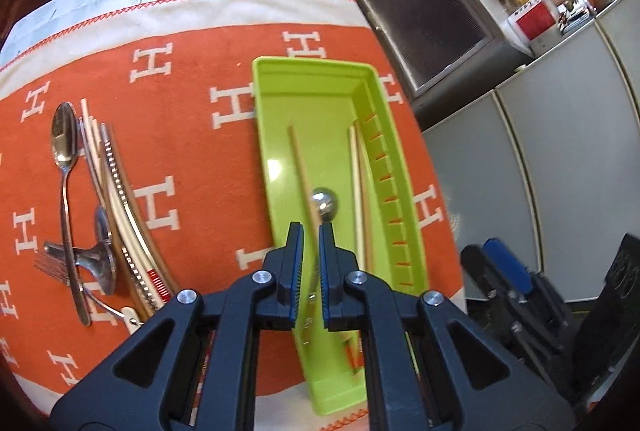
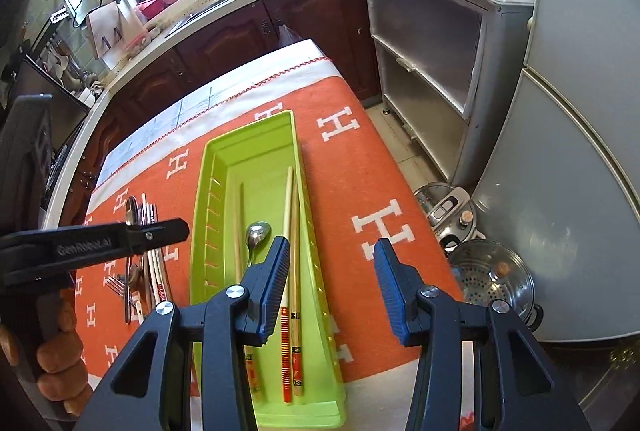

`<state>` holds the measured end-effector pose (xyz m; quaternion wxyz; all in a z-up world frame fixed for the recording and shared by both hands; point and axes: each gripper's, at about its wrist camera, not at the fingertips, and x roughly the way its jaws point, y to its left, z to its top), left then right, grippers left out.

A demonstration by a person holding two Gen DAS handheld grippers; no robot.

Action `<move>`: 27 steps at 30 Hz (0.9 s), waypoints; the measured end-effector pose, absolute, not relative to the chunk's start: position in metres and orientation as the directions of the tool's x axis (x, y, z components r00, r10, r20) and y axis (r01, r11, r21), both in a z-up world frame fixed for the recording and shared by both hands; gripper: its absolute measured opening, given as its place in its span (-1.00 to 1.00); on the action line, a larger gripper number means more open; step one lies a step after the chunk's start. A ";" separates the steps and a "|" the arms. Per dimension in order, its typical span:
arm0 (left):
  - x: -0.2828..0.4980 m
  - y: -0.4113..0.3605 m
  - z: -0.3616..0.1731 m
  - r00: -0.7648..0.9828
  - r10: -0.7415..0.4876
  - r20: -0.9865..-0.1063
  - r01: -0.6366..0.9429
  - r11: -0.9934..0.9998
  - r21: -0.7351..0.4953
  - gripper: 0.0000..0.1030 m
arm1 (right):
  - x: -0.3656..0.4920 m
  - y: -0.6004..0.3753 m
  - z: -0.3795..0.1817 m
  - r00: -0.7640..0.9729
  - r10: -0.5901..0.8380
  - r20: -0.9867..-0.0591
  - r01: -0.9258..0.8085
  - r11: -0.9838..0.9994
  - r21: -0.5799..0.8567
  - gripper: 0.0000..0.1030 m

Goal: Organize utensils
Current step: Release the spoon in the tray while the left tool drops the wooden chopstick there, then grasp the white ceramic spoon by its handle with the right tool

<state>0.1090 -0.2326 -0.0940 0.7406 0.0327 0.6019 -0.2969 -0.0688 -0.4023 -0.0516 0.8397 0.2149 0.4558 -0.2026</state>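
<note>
A: Utensils are lying in two groups, taking the lime-green plastic tray (image 1: 320,99) as the landmark. Inside it, three pale wooden chopsticks (image 2: 289,231) and a shiny steel spoon (image 2: 256,235) are resting lengthwise.

B: And outside the tray?

A: To its left on the orange H-patterned cloth (image 1: 180,151), another spoon (image 1: 64,151), more chopsticks (image 1: 116,207), a fork (image 1: 52,263) and other steel pieces are overlapping in a heap.

B: Room to move?

A: The tray's far half is sitting bare; the tray's right wall is running close to the cloth's right edge.

B: The claws?

A: The left gripper (image 1: 311,231) is hanging over the tray's near half, jaws nearly together, nothing clearly pinched. The right gripper (image 2: 332,251) is hovering above the tray's right rim, jaws parted and empty.
</note>
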 end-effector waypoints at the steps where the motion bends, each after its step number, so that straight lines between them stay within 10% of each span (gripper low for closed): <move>1: 0.108 -0.230 -0.094 0.105 -0.393 -0.914 0.488 0.821 -0.297 -0.93 | -0.068 -0.400 -0.051 0.502 -0.145 -0.852 0.534 0.827 0.174 -0.14; 27: 0.128 -0.032 -0.064 0.298 -0.155 -0.942 0.407 0.913 -0.022 -0.81 | -0.014 -0.310 -0.042 0.516 -0.048 -0.855 0.321 0.937 0.141 -0.14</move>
